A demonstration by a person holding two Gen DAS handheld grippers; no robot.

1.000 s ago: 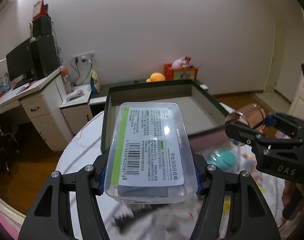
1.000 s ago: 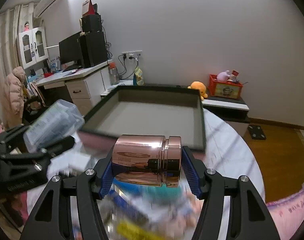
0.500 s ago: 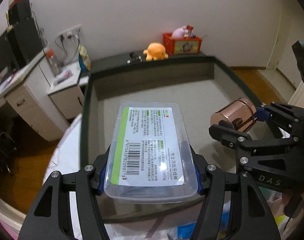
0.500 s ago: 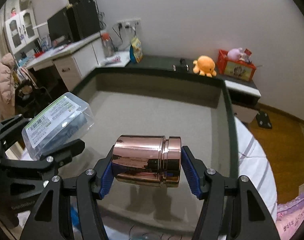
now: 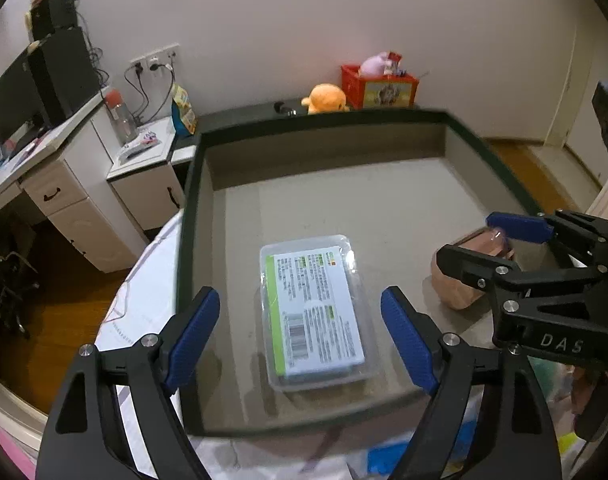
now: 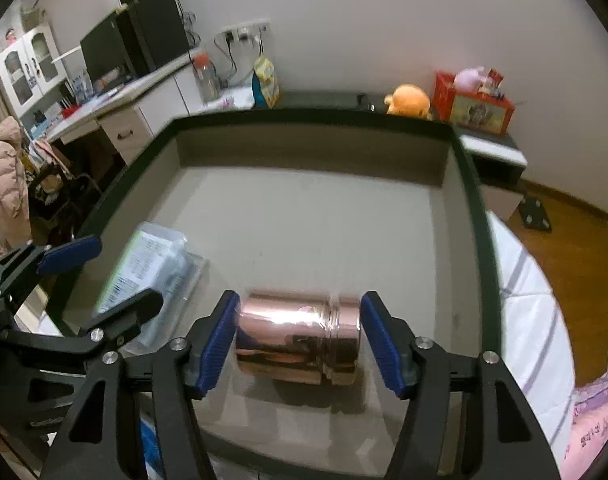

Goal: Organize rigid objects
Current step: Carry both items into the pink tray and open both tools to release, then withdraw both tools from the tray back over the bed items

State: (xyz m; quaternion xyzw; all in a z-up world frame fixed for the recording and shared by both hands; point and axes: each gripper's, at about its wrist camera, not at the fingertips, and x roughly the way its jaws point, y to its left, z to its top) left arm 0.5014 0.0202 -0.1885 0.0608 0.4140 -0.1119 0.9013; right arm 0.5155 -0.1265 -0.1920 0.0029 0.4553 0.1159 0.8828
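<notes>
A clear plastic box with a green-and-white label (image 5: pixel 313 310) lies flat on the floor of a large grey tray with a dark rim (image 5: pixel 190 216). My left gripper (image 5: pixel 302 332) is open, its blue pads apart on either side of the box, not touching it. A shiny copper-coloured jar (image 6: pixel 300 338) lies on its side on the tray floor near the front right. My right gripper (image 6: pixel 300 338) is open, its pads just off both ends of the jar. The jar also shows in the left wrist view (image 5: pixel 463 276), and the box in the right wrist view (image 6: pixel 152 268).
The tray (image 6: pixel 469 208) rests on a white round table (image 5: pixel 144 304). Loose colourful items lie at the table's near edge (image 5: pixel 387 456). Beyond are a white desk with drawers (image 5: pixel 60 196), an orange plush toy (image 5: pixel 323 98) and a red box (image 5: pixel 377 86) on a low cabinet.
Both grippers moved forward and down into the tray. The left gripper let go of the labelled box and the right gripper let go of the copper jar; both objects now lie on the tray floor.
</notes>
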